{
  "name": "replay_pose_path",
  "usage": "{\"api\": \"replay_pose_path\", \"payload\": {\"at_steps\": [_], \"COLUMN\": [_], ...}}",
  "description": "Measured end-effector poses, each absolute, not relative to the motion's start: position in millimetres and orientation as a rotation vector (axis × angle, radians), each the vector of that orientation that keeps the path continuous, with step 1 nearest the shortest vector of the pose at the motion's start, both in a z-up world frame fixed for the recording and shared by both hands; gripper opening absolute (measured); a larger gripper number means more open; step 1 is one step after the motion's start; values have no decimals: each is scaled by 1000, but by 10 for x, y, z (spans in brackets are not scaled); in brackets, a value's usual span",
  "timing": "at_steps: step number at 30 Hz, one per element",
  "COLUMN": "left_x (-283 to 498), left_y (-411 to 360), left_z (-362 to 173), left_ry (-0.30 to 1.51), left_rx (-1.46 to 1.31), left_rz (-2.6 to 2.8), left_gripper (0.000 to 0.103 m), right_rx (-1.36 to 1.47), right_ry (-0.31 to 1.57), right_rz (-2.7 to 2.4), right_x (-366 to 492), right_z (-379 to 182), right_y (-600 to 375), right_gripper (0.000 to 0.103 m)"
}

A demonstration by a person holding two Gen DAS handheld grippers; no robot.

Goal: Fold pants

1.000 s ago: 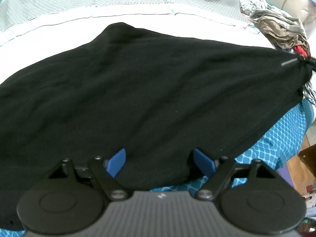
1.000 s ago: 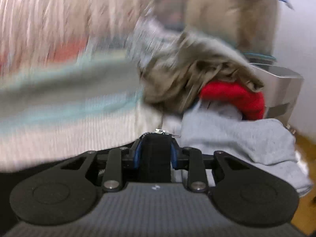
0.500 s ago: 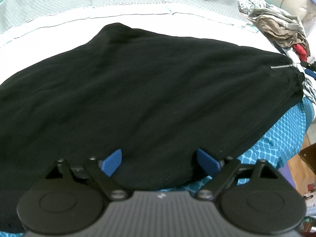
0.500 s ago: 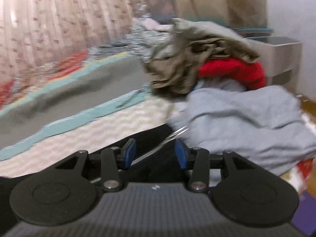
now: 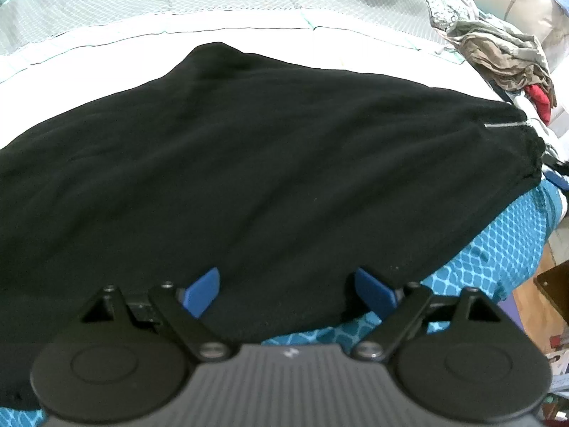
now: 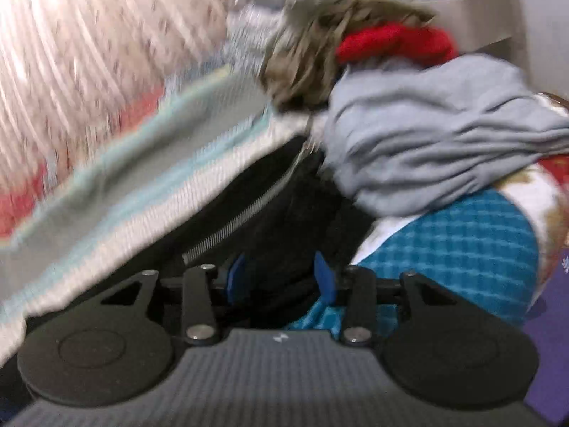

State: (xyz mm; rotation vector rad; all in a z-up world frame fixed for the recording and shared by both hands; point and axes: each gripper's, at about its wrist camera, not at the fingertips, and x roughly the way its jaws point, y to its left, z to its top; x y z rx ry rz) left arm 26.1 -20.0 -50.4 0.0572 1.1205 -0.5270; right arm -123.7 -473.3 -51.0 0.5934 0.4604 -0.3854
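The left gripper (image 5: 288, 284) is held wide open over the near edge of the black pants (image 5: 249, 163), nothing gripped; the cloth's left end is cut off. The right gripper (image 6: 281, 277) is seen about half open, its jaws having just been opening, black cloth between them ungripped. Ahead, the blurred clothes pile (image 6: 409, 114) hides the pants' end beyond the zipper (image 6: 234, 220).

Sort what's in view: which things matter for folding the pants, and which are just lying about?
Job:
black pants
left gripper
right gripper

Lying about:
grey sweater
red garment
olive clothes
blue patterned sheet
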Motion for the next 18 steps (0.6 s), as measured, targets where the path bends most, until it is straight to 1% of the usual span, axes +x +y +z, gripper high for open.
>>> {"api": "replay_pose_path", "payload": {"at_steps": [5, 7, 9, 11, 18], "left_x": [242, 239, 233, 226, 217], "left_y": [-146, -124, -97, -71, 4], "left_z": [-465, -441, -411, -383, -352], "left_ry": [1120, 1119, 1117, 1114, 1114], "left_rx": [34, 31, 21, 11, -7], "left_rz": [-528, -527, -523, -516, -488], "left_gripper": [86, 85, 85, 85, 85], "right_rx": [770, 846, 898, 917, 906], "right_ry": [387, 374, 344, 338, 386], "right_rz": [-466, -476, -463, -456, -452], "right_x": [-1558, -1596, -1580, -1478, -1152], "right_z": [-615, -684, -706, -707, -683], "right_y": [-4897, -4934, -4970, -5016, -5026], "right_gripper": [50, 53, 59, 61, 62]}}
